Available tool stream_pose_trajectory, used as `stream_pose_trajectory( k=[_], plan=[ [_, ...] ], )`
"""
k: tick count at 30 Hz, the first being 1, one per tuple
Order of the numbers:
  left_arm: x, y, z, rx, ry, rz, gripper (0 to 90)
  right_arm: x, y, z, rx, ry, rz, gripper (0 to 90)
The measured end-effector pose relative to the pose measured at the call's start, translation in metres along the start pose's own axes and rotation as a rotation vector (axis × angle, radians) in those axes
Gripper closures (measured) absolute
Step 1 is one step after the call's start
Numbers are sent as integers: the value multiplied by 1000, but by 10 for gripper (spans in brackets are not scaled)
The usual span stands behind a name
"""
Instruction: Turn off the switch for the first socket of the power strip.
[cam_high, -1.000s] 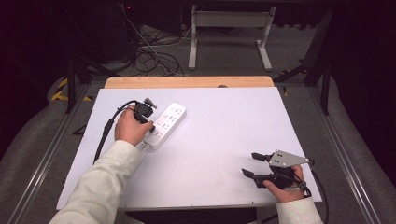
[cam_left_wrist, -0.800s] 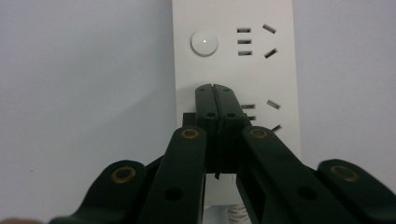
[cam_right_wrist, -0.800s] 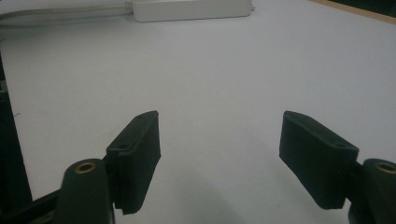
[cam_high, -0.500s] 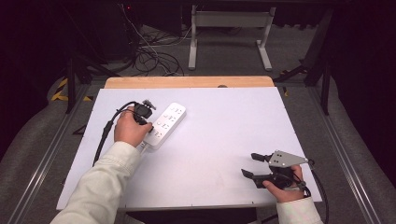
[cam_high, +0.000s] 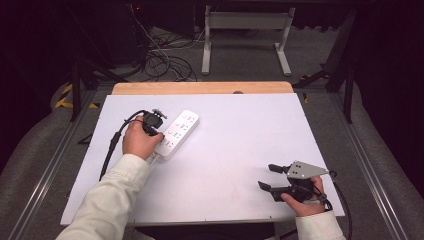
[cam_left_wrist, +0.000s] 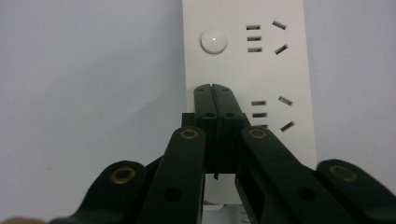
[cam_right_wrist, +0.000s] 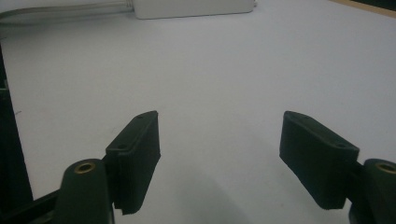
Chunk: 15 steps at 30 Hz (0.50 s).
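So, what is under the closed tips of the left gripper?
The white power strip lies under the left gripper, its round button just ahead. The jaws cover the strip's surface beneath them.

Power strip (cam_high: 177, 133) lies on the table's (cam_high: 240, 125) left half, right gripper (cam_high: 270, 177) near-right.

The left hand (cam_high: 137, 141) reaches out over the desk's left half, its left gripper (cam_left_wrist: 215, 93) pointing down with jaws pressed together. The right hand (cam_high: 302, 200) rests near the desk's front right corner, its right gripper (cam_high: 272, 177) with jaws spread wide.
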<state>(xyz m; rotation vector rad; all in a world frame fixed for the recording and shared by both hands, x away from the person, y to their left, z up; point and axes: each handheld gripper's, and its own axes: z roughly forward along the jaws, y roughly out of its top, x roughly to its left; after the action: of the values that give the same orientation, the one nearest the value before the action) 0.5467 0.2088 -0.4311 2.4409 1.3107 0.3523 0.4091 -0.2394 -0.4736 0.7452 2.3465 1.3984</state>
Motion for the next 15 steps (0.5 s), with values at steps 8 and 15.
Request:
stream_pose_trajectory(
  k=[8, 15],
  plan=[
    [-5, -1, 1, -11, 35, 5, 899, 0, 0, 0, 2, 3, 1, 294],
    [-2, -4, 2, -28, 5, -17, 900, 0, -1, 0, 4, 4, 1, 295]
  ],
)
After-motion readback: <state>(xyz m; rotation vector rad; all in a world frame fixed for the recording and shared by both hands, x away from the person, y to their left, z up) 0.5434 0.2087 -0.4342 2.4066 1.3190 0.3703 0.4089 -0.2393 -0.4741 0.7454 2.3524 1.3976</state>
